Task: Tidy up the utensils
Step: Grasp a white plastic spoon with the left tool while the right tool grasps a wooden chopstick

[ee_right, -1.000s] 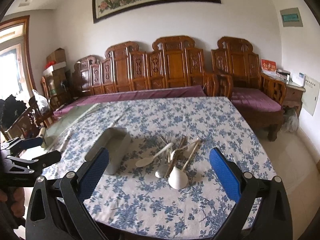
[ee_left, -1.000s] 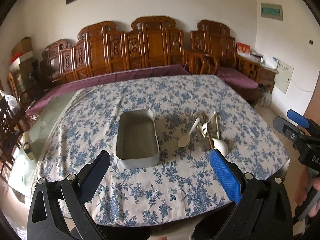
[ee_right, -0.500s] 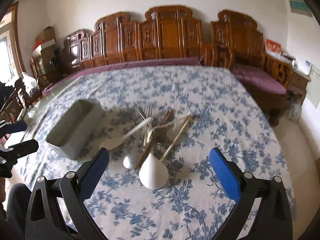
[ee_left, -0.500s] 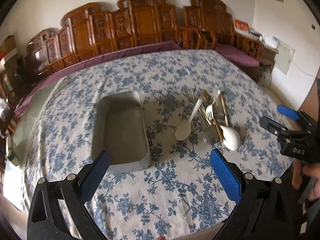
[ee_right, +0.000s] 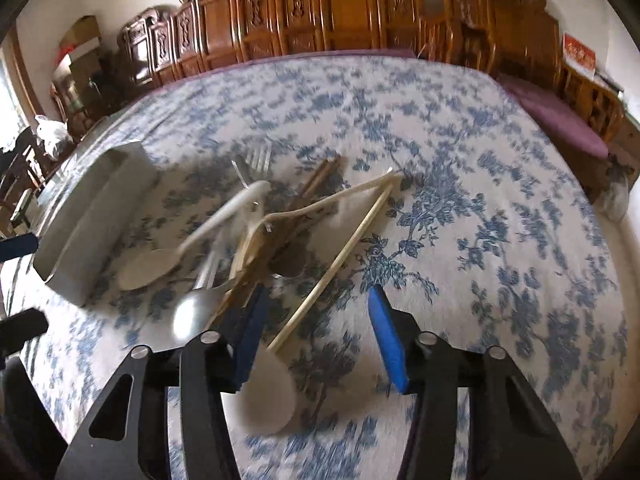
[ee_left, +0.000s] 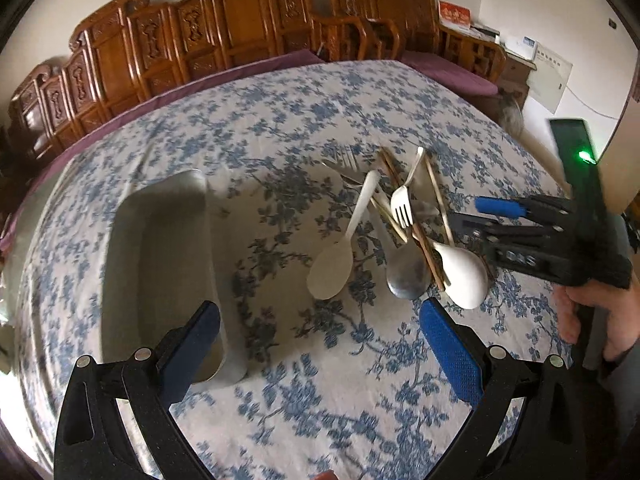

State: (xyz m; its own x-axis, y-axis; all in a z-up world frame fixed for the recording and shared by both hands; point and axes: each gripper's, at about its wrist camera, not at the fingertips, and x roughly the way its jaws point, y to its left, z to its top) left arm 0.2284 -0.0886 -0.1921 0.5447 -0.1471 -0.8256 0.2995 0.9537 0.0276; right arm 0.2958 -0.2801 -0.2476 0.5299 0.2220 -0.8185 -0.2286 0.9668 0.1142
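Here we see a tabletop (ee_left: 304, 104) under a blue-flowered cloth, with carved wooden benches (ee_left: 248, 20) along the wall. Our left gripper (ee_left: 320, 344) hangs spread wide and empty, near a metal tray (ee_left: 160, 240). Our right gripper (ee_right: 312, 336) is partly open over the utensil pile (ee_left: 400, 232), straddling a chopstick (ee_right: 336, 264) without clasping it; a white spoon (ee_left: 464, 272) lies beneath.
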